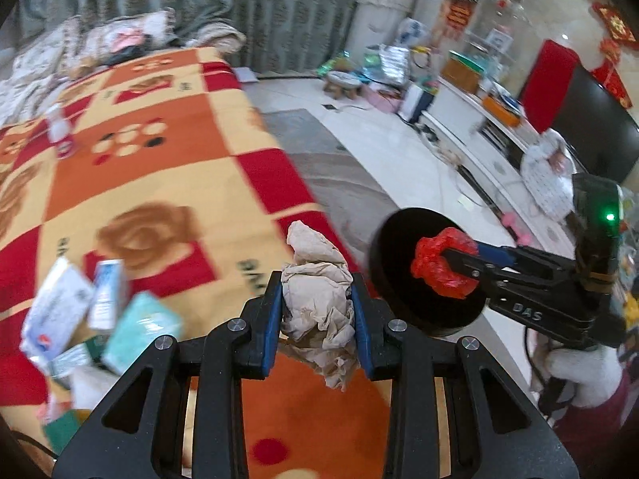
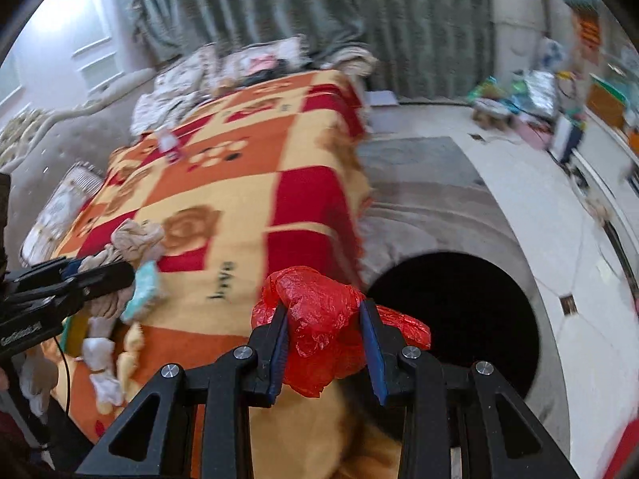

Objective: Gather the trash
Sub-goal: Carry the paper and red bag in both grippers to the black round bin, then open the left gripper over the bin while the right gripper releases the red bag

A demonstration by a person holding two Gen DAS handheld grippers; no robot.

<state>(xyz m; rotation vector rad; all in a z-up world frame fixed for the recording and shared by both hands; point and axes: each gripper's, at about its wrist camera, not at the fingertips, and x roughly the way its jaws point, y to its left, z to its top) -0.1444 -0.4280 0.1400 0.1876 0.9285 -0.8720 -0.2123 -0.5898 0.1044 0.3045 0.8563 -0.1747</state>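
Note:
My left gripper (image 1: 317, 311) is shut on a crumpled beige paper wad (image 1: 317, 299), held above the right edge of the patterned blanket (image 1: 159, 175). My right gripper (image 2: 325, 339) is shut on a crumpled red plastic bag (image 2: 323, 319), held beside the black round bin (image 2: 459, 311) on the floor. In the left wrist view the right gripper (image 1: 443, 267) holds the red bag (image 1: 443, 263) over the bin (image 1: 403, 275). In the right wrist view the left gripper (image 2: 124, 267) with the paper (image 2: 135, 239) shows at the left.
Boxes and packets (image 1: 88, 311) lie on the blanket at the left, with a small bottle (image 1: 60, 131) farther back. White crumpled tissues (image 2: 100, 363) lie near the blanket's near edge. A grey rug (image 2: 419, 183), a TV cabinet (image 1: 479, 131) and clutter stand to the right.

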